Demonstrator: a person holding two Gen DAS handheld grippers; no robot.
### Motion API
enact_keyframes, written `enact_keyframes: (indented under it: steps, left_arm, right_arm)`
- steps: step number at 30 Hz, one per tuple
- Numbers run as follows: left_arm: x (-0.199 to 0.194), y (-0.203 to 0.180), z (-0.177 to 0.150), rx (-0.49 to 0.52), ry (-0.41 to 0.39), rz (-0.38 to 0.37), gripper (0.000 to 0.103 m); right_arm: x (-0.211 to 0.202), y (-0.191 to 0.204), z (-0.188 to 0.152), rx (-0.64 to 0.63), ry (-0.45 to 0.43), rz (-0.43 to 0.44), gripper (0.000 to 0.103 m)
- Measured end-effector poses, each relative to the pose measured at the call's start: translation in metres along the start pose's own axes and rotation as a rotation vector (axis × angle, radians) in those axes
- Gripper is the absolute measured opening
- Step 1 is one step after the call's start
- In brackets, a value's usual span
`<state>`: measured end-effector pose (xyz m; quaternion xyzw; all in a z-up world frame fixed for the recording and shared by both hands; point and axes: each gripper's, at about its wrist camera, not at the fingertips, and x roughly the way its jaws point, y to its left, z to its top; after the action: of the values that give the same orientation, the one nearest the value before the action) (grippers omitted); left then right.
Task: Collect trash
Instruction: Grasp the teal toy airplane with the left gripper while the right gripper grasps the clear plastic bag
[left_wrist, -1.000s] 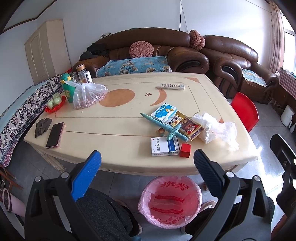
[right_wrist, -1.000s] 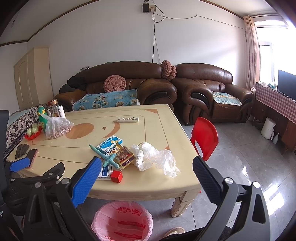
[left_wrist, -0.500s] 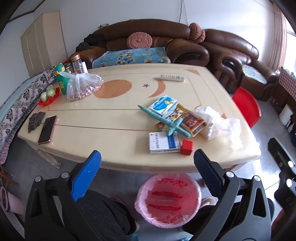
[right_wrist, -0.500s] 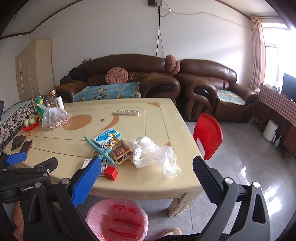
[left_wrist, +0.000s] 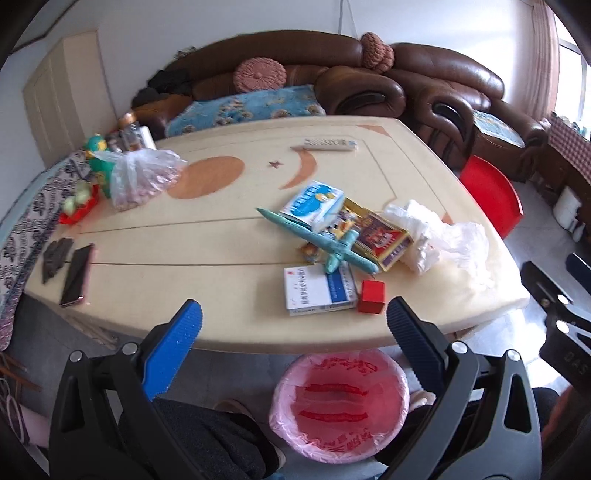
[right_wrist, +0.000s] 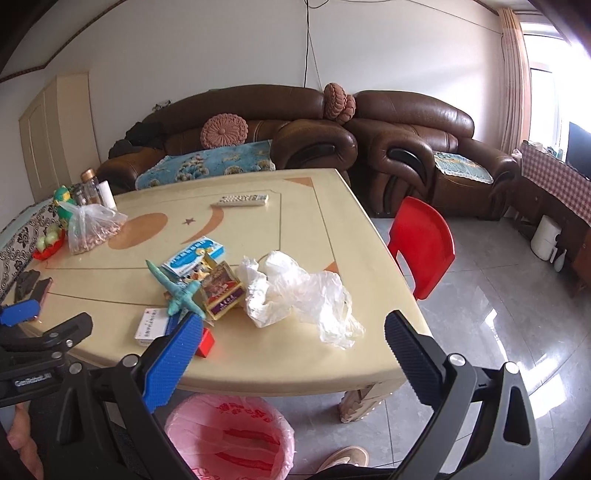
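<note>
Both sets of jaws gaping wide and empty, left gripper (left_wrist: 293, 323) and right gripper (right_wrist: 291, 341) poised off the counter (left_wrist: 207, 236) near edge, above the pink-lined bin (left_wrist: 340, 400) on the floor. Risk of snagging the teal toy plane (left_wrist: 319, 242), lying diagonally with nose toward far left over the cartons, or sweeping the red box (left_wrist: 371, 291) off the edge beside the white-and-blue medicine box (left_wrist: 317, 290). Crumpled plastic bag (right_wrist: 299, 295) at counter's right, likely to slip from a shallow pinch.

Both grippers' jaws apparently wide apart

Cream table (left_wrist: 229, 243) with orange moon inlays, pink-lined bin (left_wrist: 340, 402), red cube (left_wrist: 371, 291), teal toy plane (left_wrist: 321, 242)
</note>
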<state>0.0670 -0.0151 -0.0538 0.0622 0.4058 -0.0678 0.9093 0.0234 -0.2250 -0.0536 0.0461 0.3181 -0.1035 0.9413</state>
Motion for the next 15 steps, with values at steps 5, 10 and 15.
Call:
enact_keyframes:
  steps: [5,10,15]
  left_arm:
    - [0.024,-0.002,-0.001,0.006,0.015,-0.058,0.098]
    - [0.051,-0.004,0.002,0.032,0.030,-0.087,0.098]
    - [0.077,0.001,0.018,0.026,0.050,-0.136,0.098]
  right_arm:
    - [0.027,-0.004,-0.004,-0.015,0.026,-0.020,0.097]
    - [0.053,-0.008,-0.011,-0.021,0.049,-0.044,0.097]
    - [0.077,-0.011,-0.014,-0.034,0.047,-0.019,0.097]
